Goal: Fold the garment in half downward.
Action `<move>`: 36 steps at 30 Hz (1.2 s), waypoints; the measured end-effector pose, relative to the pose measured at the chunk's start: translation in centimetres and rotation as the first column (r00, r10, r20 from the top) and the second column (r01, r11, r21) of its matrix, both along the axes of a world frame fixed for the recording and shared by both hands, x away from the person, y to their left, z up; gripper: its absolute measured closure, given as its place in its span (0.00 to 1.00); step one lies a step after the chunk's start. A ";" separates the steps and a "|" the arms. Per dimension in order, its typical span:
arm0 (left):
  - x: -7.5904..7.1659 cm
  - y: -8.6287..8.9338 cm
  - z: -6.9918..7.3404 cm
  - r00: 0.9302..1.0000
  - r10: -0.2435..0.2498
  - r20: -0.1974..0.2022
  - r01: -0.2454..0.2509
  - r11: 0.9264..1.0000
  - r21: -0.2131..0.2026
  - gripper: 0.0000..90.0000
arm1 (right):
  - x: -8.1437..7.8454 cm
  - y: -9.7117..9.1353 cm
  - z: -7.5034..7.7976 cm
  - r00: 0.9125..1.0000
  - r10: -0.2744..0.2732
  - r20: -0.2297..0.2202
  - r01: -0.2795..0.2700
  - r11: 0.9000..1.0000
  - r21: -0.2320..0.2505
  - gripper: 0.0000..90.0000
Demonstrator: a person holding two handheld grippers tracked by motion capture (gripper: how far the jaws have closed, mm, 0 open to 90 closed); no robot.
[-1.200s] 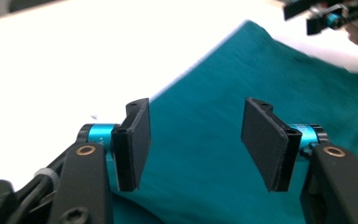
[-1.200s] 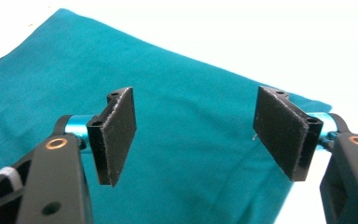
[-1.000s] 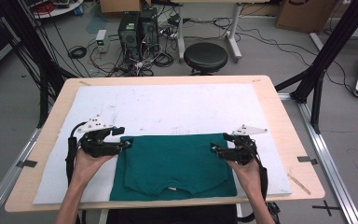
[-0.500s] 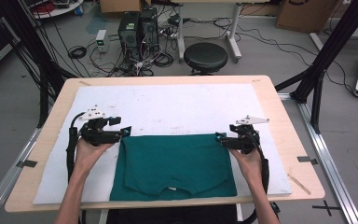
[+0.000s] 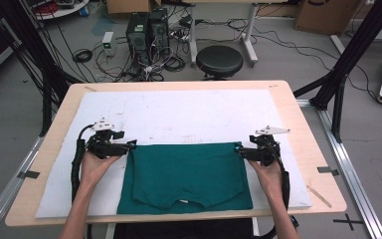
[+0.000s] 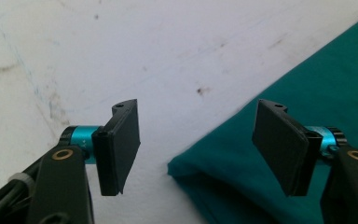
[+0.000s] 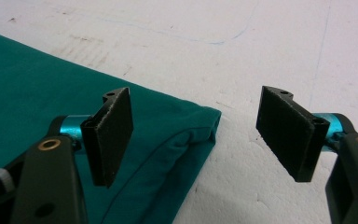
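Note:
A dark green T-shirt [image 5: 186, 174] lies folded flat on the white mat [image 5: 189, 114], its collar toward the near edge. My left gripper [image 5: 131, 145] hovers just off the shirt's far left corner. Its jaws have just been opening and stand open with nothing between them. In the left gripper view the gripper [image 6: 198, 140] is above bare mat, with the shirt's corner [image 6: 317, 93] under the right jaw. My right gripper [image 5: 239, 150] is open at the far right corner. In the right gripper view the gripper [image 7: 196, 135] frames the folded corner [image 7: 32, 88] from above without touching it.
The wooden table [image 5: 323, 174] carries the mat, which has wide bare room beyond the shirt. Behind the table stand a black stool [image 5: 219, 60], computer towers [image 5: 146, 27] and cables. Black frame posts [image 5: 350, 50] rise at both sides.
Both grippers have lifted a little and eased outward off the shirt's far corners. The left jaws stand wider than before. The shirt has stayed flat.

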State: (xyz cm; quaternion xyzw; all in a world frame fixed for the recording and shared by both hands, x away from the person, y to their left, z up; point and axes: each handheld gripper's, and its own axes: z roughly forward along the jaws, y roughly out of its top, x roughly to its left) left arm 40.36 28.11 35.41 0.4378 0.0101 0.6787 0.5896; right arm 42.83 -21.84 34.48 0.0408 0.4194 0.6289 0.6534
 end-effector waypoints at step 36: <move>3.0 -1.0 0.5 0.994 0.067 -0.089 -0.058 0.993 0.098 0.85 | 2.2 0.7 2.3 0.996 0.040 -0.074 -0.039 0.999 0.017 0.39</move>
